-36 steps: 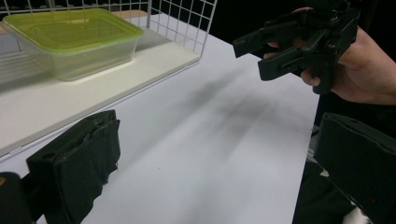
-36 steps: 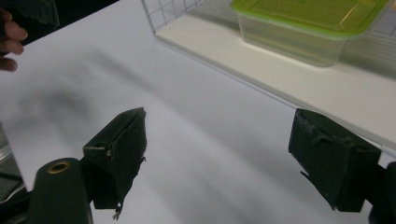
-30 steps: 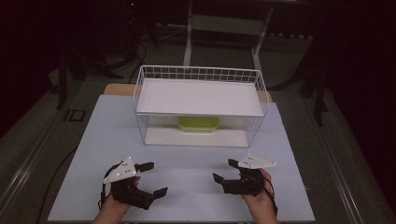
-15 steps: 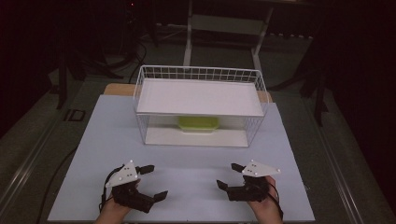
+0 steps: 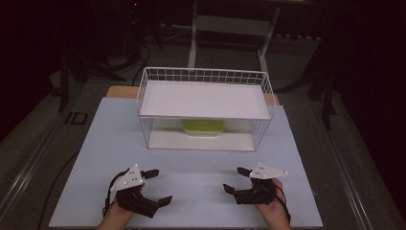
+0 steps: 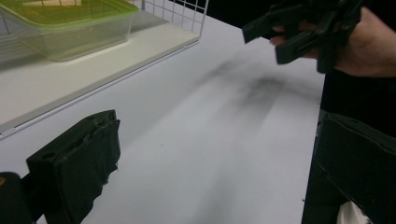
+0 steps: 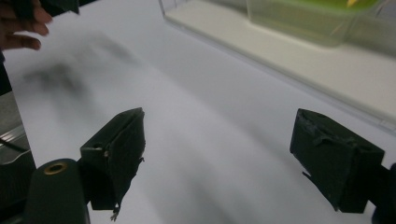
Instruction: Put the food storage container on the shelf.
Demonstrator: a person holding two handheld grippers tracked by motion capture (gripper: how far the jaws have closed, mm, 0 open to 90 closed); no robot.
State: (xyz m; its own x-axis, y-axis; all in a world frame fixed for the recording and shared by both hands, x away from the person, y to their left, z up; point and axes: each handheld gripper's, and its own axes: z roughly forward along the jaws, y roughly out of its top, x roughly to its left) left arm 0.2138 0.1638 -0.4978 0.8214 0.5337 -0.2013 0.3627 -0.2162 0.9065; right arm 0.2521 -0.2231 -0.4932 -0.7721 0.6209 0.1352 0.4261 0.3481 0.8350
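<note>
Green lidded container [image 5: 203, 126]: on lower shelf of white wire rack [image 5: 204, 108], untouched. My left claw [image 5: 152, 186] and right claw [image 5: 235, 181]: jaws apart, empty, low over near edge of bench [image 5: 191, 163], well apart from rack. Judgement: nothing started; all handling remains.

table [image 5: 105, 139]: white, bare front | wire rack [image 5: 203, 76]: white, two shelves | green container [image 5: 203, 126]: lower shelf, under upper board

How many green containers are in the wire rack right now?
1. A green lidded container sits on the lower shelf of the white wire rack, near the middle. The upper shelf looks bare; its board could hide something farther back underneath.
</note>
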